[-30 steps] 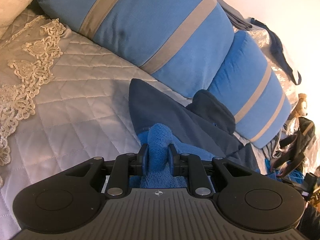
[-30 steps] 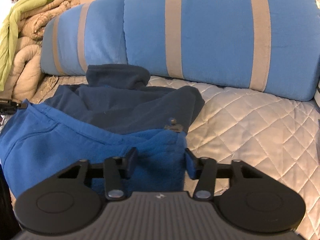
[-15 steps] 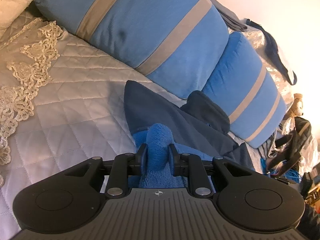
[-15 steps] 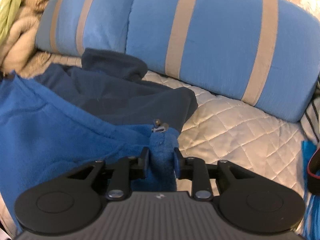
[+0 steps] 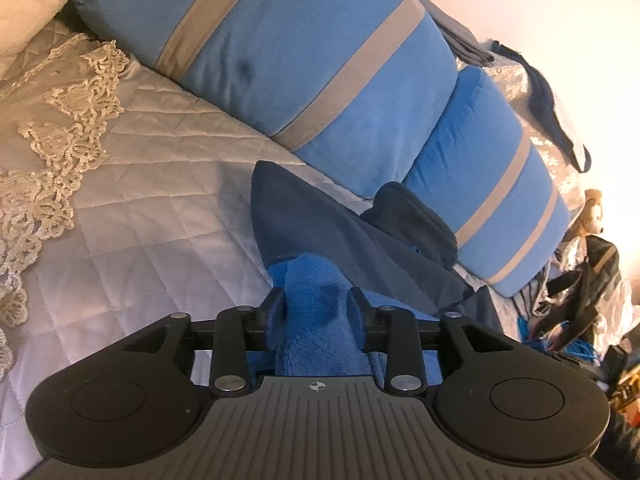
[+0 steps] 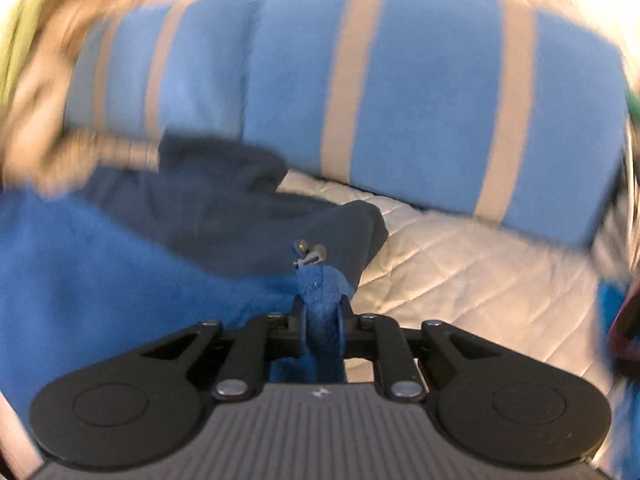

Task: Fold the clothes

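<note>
Left wrist view: left gripper (image 5: 318, 304) jaws have just been opening, a fold of the blue fleece (image 5: 320, 320) loose between them. Right gripper (image 6: 322, 312) jaws have just been closing and now pinch the fleece (image 6: 120, 280) corner beside its zipper pull (image 6: 310, 254). One garment, bright blue lining, navy outside, crumpled on the quilt (image 5: 140, 208). Beyond, two blue striped cushions (image 5: 300, 60) flank the garment's far edge. Right view is blurred.

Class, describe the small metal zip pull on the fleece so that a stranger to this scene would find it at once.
Start at the striped blue cushions along the back of the quilted bedspread. In front lies a blue fleece garment. Just past the right gripper pinching its edge sits the zip pull, the only shiny metal on soft cloth.
</note>
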